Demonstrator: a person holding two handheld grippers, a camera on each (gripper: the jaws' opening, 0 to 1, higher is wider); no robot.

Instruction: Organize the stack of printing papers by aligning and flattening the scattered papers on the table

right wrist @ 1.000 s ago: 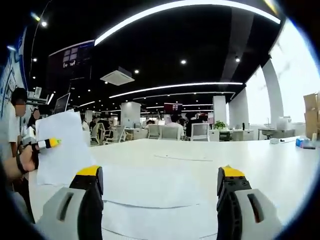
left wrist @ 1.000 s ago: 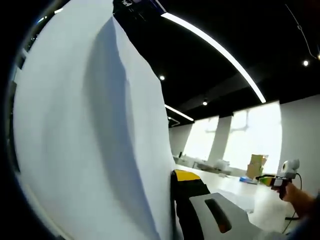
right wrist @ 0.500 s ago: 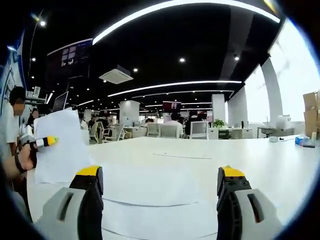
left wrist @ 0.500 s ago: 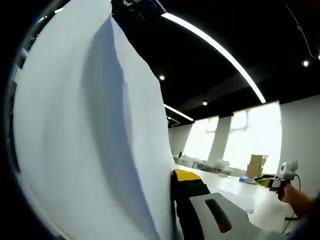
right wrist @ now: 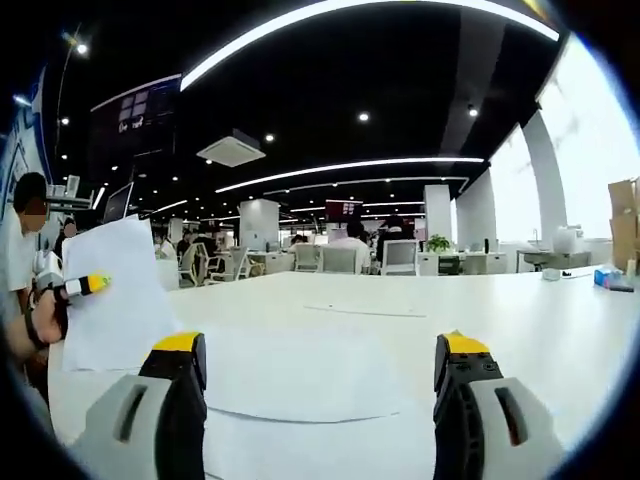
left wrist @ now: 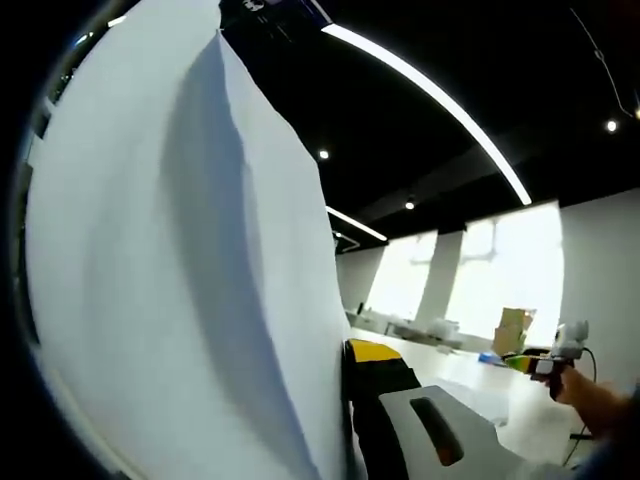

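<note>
In the left gripper view, the left gripper (left wrist: 345, 420) holds a white sheet of paper (left wrist: 180, 260) upright, right against its yellow-tipped jaw; the sheet rises from the jaw's inner side and spreads up and to the left across most of the view, with a soft fold running down it. The second jaw lies behind the paper, so the grip reads as closed on the sheet. Beyond that jaw, far off to the right over the white table (left wrist: 470, 385), the right gripper (left wrist: 530, 362) shows small, carried in a person's hand (left wrist: 590, 392). In the right gripper view, the right gripper (right wrist: 322, 355) stands wide apart with nothing between its two yellow-tipped jaws. Just ahead of the jaws, more white papers (right wrist: 300, 385) lie flat on the table (right wrist: 480, 310), one overlapping another, their edges not squared. Another flat sheet (right wrist: 365, 311) lies farther along the table, well beyond the jaws. Off to the left of the left-hand jaw, the left gripper (right wrist: 85, 287) shows in a person's hand (right wrist: 40, 320), pinching the held sheet (right wrist: 115, 295), which stands upright above the table edge. Far behind, office chairs (right wrist: 400, 262) and seated people (right wrist: 350, 240) line the room under long ceiling lights (right wrist: 340, 15).
</note>
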